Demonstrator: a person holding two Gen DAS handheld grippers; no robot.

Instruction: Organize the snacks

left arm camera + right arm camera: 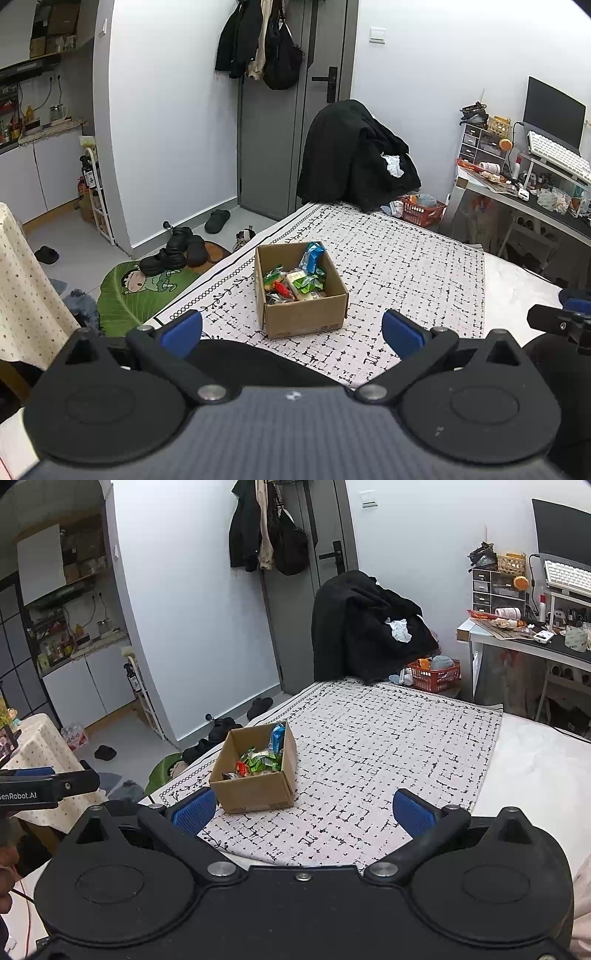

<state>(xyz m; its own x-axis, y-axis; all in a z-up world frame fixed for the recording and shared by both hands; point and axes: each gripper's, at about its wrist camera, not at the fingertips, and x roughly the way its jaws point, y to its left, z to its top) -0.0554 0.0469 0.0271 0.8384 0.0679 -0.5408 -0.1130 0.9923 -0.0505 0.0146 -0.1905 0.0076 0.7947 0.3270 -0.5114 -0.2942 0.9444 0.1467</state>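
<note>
An open cardboard box [308, 317] stands on a black-and-white patterned cloth [406, 266] spread over a bed. Several snack packets [295, 280] lie inside it, green, blue, red and pale ones. My left gripper [291, 332] is open, held back from the box at the near edge, nothing between its blue pads. The right wrist view shows the same box [255, 794] with the snack packets [258, 762] left of centre. My right gripper [304, 810] is open and holds nothing; its left pad sits just in front of the box's near-left corner.
A chair draped with black clothes [354, 158] stands beyond the bed's far end, a red basket [423, 210] beside it. A cluttered desk [532, 184] with a keyboard and monitor is on the right. Shoes and a green leaf mat [140, 291] lie on the floor left.
</note>
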